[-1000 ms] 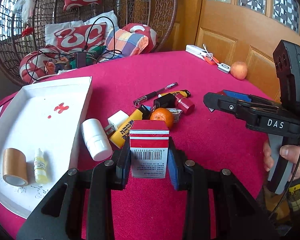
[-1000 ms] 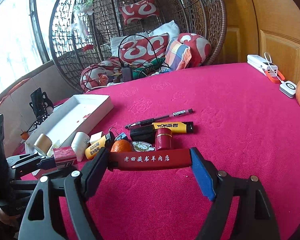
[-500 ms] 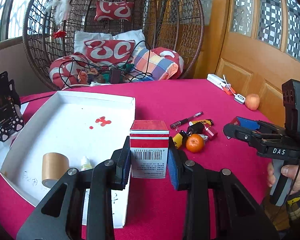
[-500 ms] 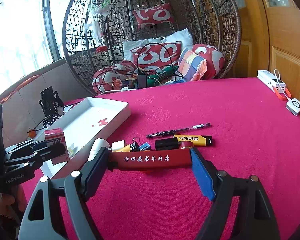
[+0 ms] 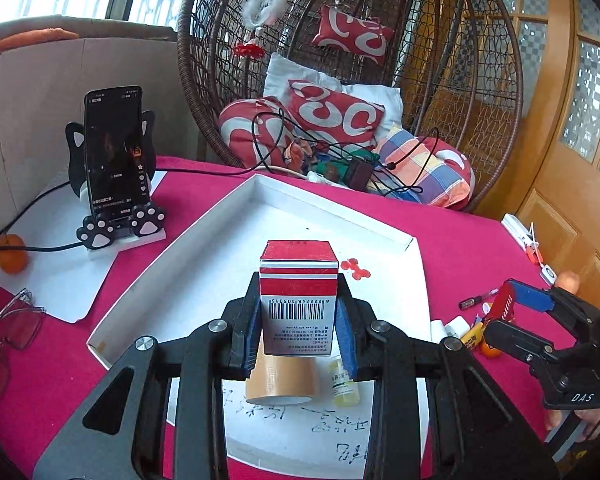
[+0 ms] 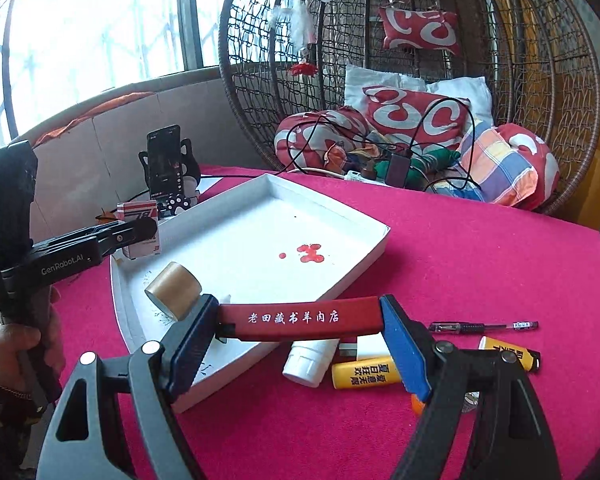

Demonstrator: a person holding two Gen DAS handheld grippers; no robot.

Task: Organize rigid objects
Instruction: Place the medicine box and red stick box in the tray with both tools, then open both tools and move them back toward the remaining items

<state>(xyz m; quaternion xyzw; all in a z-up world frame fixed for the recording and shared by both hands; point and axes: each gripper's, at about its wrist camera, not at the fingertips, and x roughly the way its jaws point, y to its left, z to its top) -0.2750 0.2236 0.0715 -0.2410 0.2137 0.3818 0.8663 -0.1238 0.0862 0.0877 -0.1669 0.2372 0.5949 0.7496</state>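
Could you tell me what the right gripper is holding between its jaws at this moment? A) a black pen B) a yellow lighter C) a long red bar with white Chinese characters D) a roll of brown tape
C: the right gripper clamps the long red bar by its two ends, near the white tray.

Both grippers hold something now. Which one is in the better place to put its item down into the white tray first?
Left, probably. The left gripper holds the red and white box already over the white tray. The right gripper holds the red bar above the tray's near edge, partly over the tablecloth.
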